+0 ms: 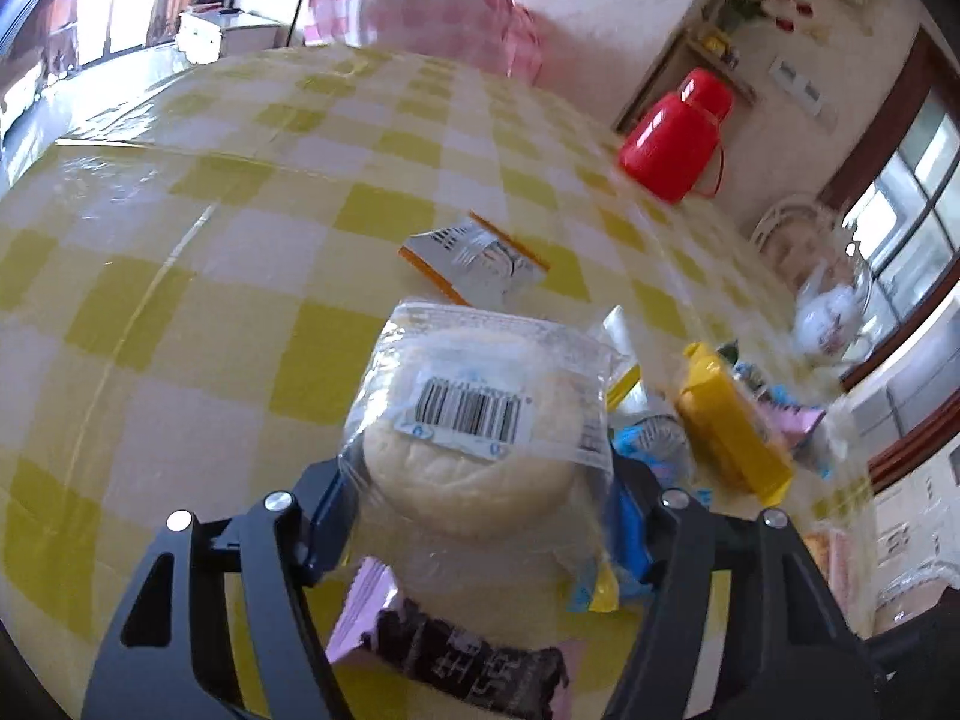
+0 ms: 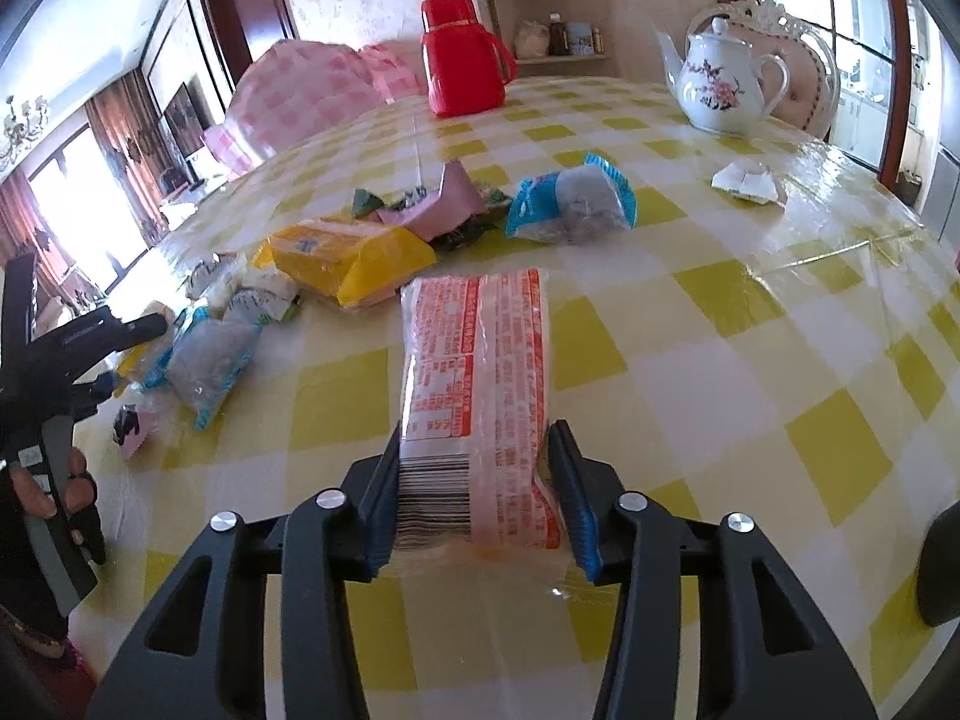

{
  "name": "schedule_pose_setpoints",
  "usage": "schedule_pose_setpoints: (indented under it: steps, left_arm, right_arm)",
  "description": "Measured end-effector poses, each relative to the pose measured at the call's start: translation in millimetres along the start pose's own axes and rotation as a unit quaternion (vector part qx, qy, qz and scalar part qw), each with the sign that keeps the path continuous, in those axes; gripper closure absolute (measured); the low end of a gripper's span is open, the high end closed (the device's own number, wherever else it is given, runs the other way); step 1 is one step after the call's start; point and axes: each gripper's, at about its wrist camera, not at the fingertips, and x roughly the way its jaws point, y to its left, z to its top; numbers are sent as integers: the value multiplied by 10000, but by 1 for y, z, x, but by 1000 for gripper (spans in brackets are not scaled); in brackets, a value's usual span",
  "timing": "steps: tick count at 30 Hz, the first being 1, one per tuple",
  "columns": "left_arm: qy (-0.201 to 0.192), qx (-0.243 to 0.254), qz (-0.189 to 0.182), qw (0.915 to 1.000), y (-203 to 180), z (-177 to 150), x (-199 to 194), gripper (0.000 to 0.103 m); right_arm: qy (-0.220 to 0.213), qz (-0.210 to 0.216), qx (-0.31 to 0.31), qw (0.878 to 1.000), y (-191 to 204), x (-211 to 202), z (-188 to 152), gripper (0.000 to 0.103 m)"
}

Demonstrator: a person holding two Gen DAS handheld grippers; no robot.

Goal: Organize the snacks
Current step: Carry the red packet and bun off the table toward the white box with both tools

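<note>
Snack bun (image 1: 474,420), wrapped, is clamped in the left gripper (image 1: 480,498) above the tabletop (image 1: 210,300); the right gripper (image 2: 480,498), level, grips a red-printed packet (image 2: 480,396).

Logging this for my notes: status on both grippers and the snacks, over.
Left gripper shut on round bun pack. Right gripper shut on red-printed pack. Loose snack pile on checkered table. Nothing blocking.

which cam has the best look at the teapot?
Right wrist view: the white ceramic teapot with pink flower print stands sharp and whole, with spout, lid and handle visible, at the far side of the table. The left wrist view shows it only small, tilted and blurred near the right edge.
</note>
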Motion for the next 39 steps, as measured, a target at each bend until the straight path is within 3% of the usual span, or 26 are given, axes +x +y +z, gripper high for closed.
schedule_pose_setpoints:
  steps: [3, 6, 9, 14, 15, 17, 20, 21, 23, 24, 25, 26, 30, 32, 33, 37, 39]
  left_arm:
    - [-351, -128, -144, 9992, 5, -2, -20, 34]
    - [-758, -137, -54, 9970, 5, -10, -42, 34]
    - [-1091, -100, 18, 9940, 4, -19, -60, 34]
    - [-1581, -126, -160, 9872, 2, -39, -103, 33]
    - [-1644, -111, -184, 9862, 1, -43, -110, 33]
    - [-1719, -2, -198, 9849, -3, -55, -123, 33]
    - [-1647, 154, -284, 9858, -5, -68, -132, 33]
    - [-1611, 202, -293, 9863, -6, -73, -133, 32]
    - [-1484, 270, -305, 9881, -7, -79, -130, 32]
    - [-1369, 257, -379, 9895, -7, -82, -129, 32]
    - [-1319, 248, -434, 9900, -6, -84, -130, 32]
    - [-1306, 253, -460, 9900, -6, -87, -131, 32]
    - [-1294, 382, -521, 9895, -7, -100, -150, 31]
    - [-1279, 443, -586, 9891, -4, -105, -165, 31]
    - [-1291, 478, -595, 9887, -2, -107, -173, 31]
    - [-1332, 611, -441, 9882, 10, -109, -198, 31]
    - [-1164, 638, -389, 9904, 17, -106, -196, 31]
  right_arm:
    - [-101, 88, 76, 9999, -3, -3, 2, 60]
    - [-216, 269, 201, 9992, -5, -7, 2, 60]
    - [-463, 321, 176, 9983, -2, -16, 2, 61]
    - [-863, 637, 175, 9941, 6, -41, -7, 62]
    - [-946, 724, 144, 9928, 9, -47, -12, 66]
    - [-896, 685, 52, 9936, 15, -52, -19, 97]
    - [-499, 492, 38, 9975, 17, -50, -30, 100]
    - [-476, 491, -28, 9977, 19, -51, -31, 96]
    - [-431, 112, -154, 9989, 22, -52, -28, 70]
    - [-386, 64, -137, 9991, 23, -51, -27, 19]
    - [-364, 137, -141, 9991, 24, -50, -25, 5]
    - [-269, 209, -310, 9989, 29, -44, -23, 4]
    - [253, -289, -1244, 9915, 54, -10, -24, 9]
    - [430, -331, -1335, 9896, 57, 3, -27, 44]
    - [495, -236, -1260, 9905, 55, 6, -27, 54]
    - [83, -122, -930, 9956, 48, -14, -33, 57]
    - [-132, 5, -763, 9970, 48, -25, -37, 57]
